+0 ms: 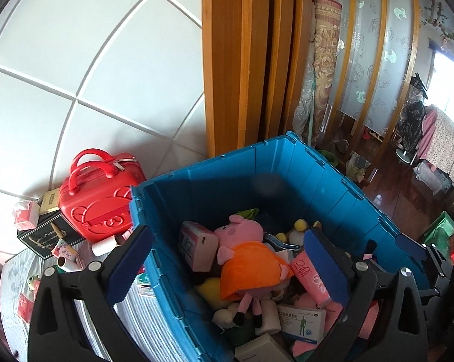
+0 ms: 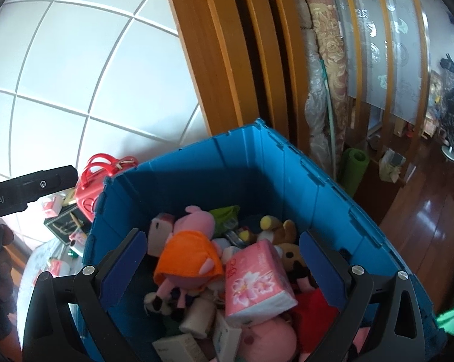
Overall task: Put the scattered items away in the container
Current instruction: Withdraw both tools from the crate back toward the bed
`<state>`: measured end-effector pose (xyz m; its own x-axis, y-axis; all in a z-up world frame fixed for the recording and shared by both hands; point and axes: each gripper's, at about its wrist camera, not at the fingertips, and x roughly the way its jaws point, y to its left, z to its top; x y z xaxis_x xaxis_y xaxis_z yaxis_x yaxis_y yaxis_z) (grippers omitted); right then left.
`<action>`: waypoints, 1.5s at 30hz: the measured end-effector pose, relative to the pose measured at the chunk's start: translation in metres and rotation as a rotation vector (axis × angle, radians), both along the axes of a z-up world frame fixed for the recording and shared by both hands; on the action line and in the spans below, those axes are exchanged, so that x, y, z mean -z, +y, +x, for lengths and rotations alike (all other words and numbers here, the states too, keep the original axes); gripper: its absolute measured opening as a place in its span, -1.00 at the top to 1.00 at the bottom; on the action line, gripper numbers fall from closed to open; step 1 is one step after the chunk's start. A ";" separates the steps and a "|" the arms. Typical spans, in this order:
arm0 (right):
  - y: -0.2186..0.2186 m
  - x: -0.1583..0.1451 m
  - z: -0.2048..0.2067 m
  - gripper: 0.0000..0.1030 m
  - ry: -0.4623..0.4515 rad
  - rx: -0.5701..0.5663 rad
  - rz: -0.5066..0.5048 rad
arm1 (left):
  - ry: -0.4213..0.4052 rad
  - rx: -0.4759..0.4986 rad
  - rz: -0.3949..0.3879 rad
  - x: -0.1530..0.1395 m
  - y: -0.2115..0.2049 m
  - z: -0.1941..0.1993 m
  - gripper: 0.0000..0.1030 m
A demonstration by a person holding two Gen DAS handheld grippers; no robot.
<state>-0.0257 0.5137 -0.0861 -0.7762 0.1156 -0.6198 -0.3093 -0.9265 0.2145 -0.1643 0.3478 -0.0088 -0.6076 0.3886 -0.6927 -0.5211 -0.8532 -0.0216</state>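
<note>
A blue plastic bin [image 1: 287, 175] [image 2: 196, 163] holds several toys and boxes. On top of the pile lies a pink plush pig in an orange dress [image 1: 248, 265] [image 2: 190, 259]. Beside it are a pink tissue pack [image 2: 257, 283] [image 1: 311, 277] and a white medicine box [image 1: 302, 319]. My left gripper [image 1: 227, 261] hovers above the pig with its jaws wide open and nothing between the pads. My right gripper [image 2: 224, 264] also stands open over the bin; the tissue pack rests on the pile below it, clear of both pads.
Left of the bin, a table with a pale cloth [image 1: 18, 271] carries a red mini suitcase [image 1: 103, 196], a black box [image 1: 46, 236], small red-and-white boxes [image 1: 24, 215] and a white roll [image 1: 103, 246]. A wooden door frame [image 1: 236, 60] and a tiled wall [image 1: 91, 60] stand behind.
</note>
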 end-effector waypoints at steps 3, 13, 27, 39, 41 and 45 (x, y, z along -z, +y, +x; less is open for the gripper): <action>-0.012 -0.004 -0.002 -0.99 0.005 -0.019 0.007 | 0.000 -0.023 0.007 -0.001 -0.016 0.001 -0.98; -0.058 -0.014 -0.008 -0.99 0.023 -0.099 0.030 | -0.008 -0.106 0.015 0.003 -0.080 0.011 -0.98; -0.144 -0.022 -0.024 -0.99 0.014 -0.235 0.070 | -0.025 -0.248 0.045 0.016 -0.187 0.019 -0.98; -0.232 -0.021 -0.044 -0.99 -0.007 -0.347 0.097 | -0.060 -0.366 0.051 0.038 -0.290 0.011 -0.98; -0.248 -0.019 -0.049 -0.99 -0.016 -0.363 0.099 | -0.061 -0.388 0.049 0.042 -0.308 0.010 -0.98; -0.283 -0.012 -0.059 -0.99 -0.037 -0.403 0.108 | -0.071 -0.428 0.043 0.052 -0.346 0.008 -0.98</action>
<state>-0.0849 0.2308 -0.0742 -0.7501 -0.1269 -0.6490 0.0766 -0.9915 0.1054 -0.1562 0.0023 -0.0612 -0.6716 0.1413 -0.7273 -0.1162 -0.9896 -0.0850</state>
